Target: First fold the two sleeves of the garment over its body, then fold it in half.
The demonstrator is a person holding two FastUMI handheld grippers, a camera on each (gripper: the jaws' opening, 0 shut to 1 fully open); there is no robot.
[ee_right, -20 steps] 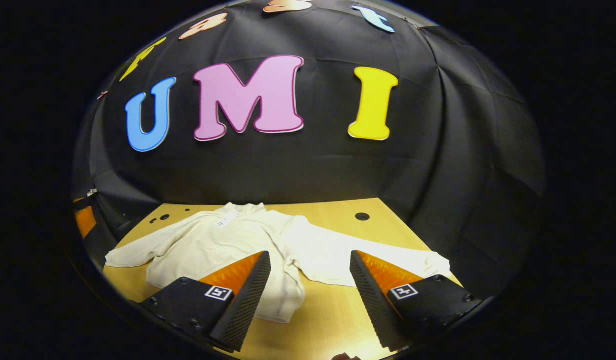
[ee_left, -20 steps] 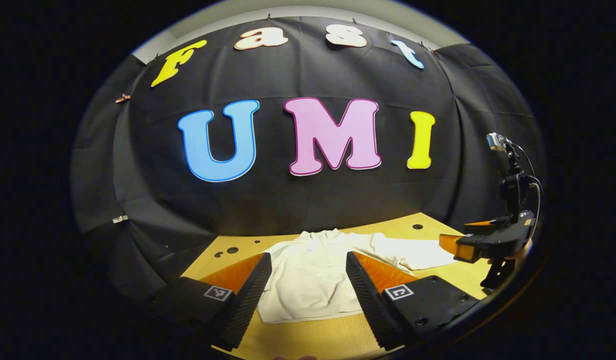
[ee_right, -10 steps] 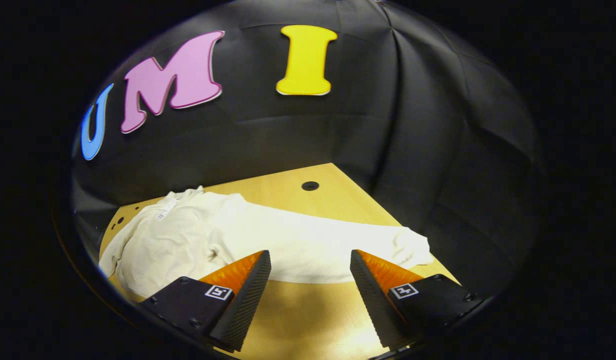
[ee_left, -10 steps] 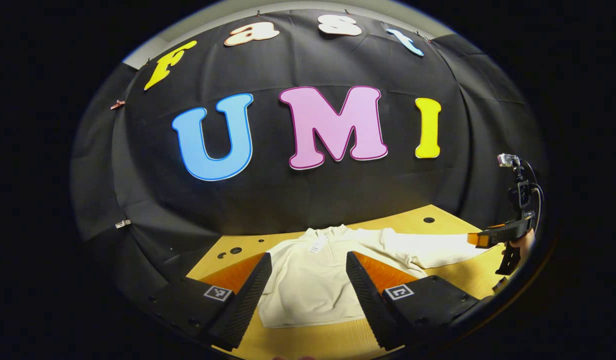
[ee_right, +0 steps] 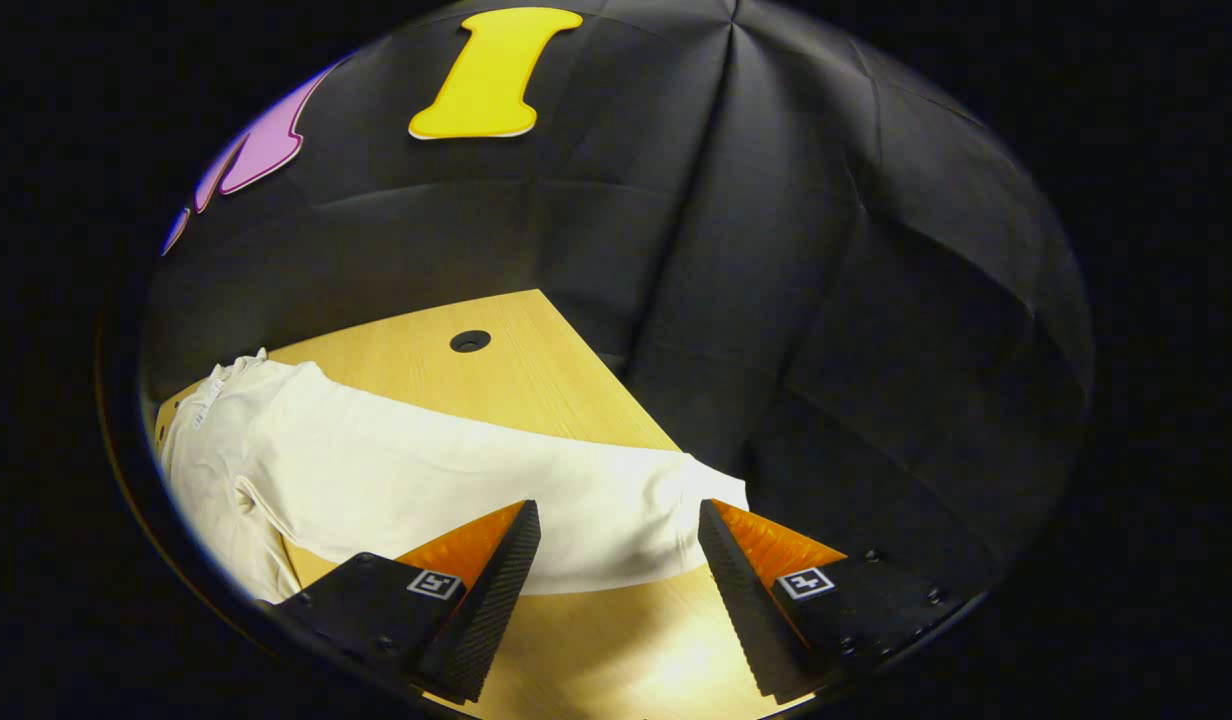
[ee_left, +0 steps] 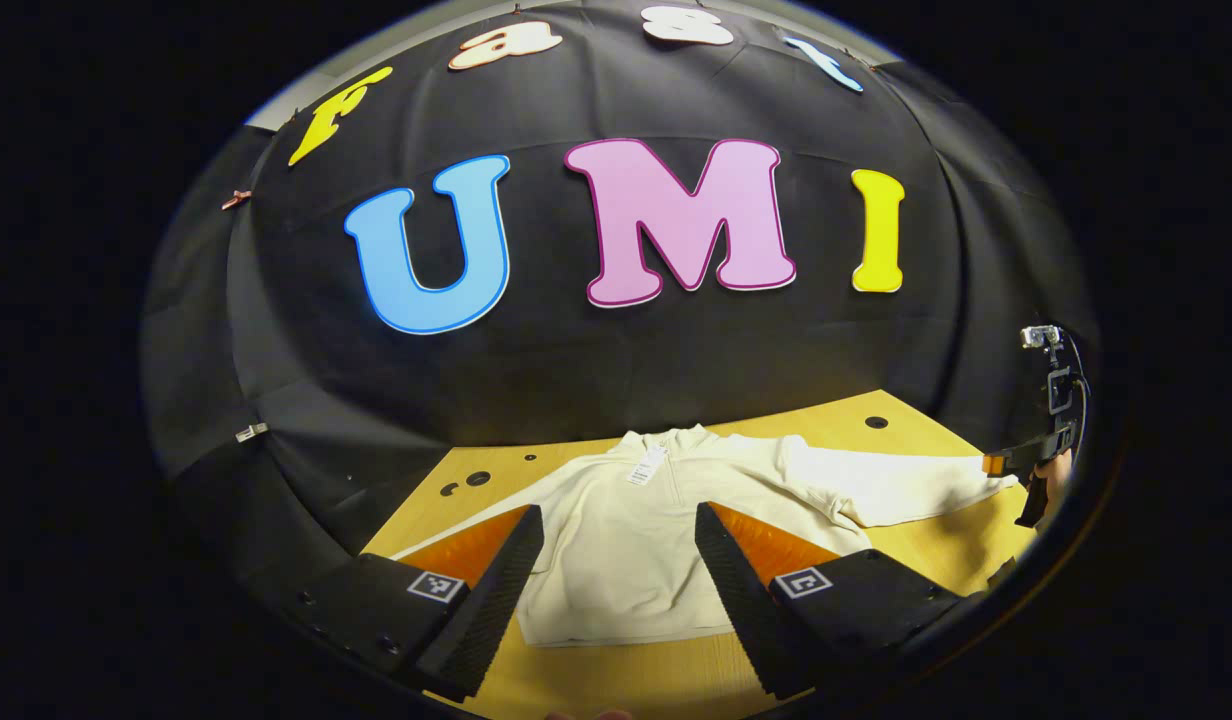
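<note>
The right gripper (ee_right: 616, 590), jaws wide and empty, has swung within the last second toward the outstretched sleeve (ee_right: 536, 490) of the cream fabric garment (ee_left: 626, 550) lying flat on the wooden table (ee_right: 536, 370) (left gripper (ee_left: 616, 590) equally wide), so sleeve-folding is about to start.

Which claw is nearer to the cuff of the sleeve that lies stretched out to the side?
The right claw. Its open fingers frame the sleeve's cuff just ahead. The left claw is open over the garment's body, well away from that cuff.

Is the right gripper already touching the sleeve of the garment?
Cannot tell. In the right gripper view, the open right gripper frames the sleeve, but no contact or gap shows plainly.
</note>
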